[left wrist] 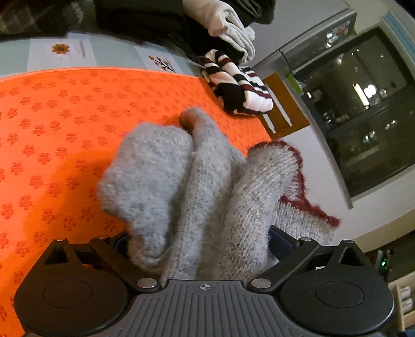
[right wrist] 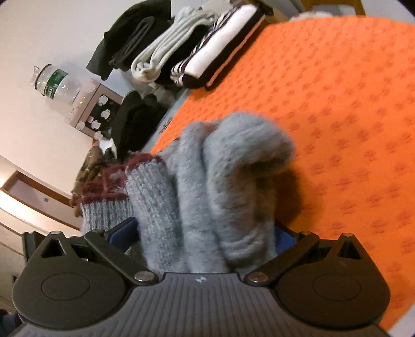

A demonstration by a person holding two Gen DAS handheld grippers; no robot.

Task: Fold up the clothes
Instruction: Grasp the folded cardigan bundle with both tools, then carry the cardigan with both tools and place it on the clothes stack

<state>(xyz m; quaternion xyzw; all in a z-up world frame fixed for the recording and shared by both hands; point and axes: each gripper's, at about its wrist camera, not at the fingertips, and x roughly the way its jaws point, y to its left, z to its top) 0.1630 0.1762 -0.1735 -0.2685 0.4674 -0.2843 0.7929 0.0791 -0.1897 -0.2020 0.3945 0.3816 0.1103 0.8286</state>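
Nearest each camera, a thick bundle of grey knit sweater (left wrist: 197,186) filled the space between the jaws. In the left wrist view the left gripper (left wrist: 199,241) stood spread about as wide as it goes, its dark blue pads showing only as slivers at either edge of the wool, so whether they pressed on the sweater or merely flanked it could not be told. The right gripper (right wrist: 205,233) was in the same state, jaws at their widest with the bunched sweater (right wrist: 207,186) packed between them and only the blue pad edges visible, the grip itself not clear. The sweater hung in fat rolled folds, its ribbed hem edged in dark red lying off to the outer side in both views, over the edge of the orange mat (left wrist: 64,124) with its small flower pattern. The mat (right wrist: 350,109) spread out bare beyond the wool. At its far edge lay a folded striped garment (left wrist: 238,88) in white, black and dark red, and just beyond that a folded pale grey-white garment (left wrist: 233,28) against dark clothing (left wrist: 145,23). In the right wrist view those folded pieces (right wrist: 181,46) sat in a row, and well beyond them a clear plastic bottle (right wrist: 54,83) with a green label stood beside a small patterned box (right wrist: 96,109).
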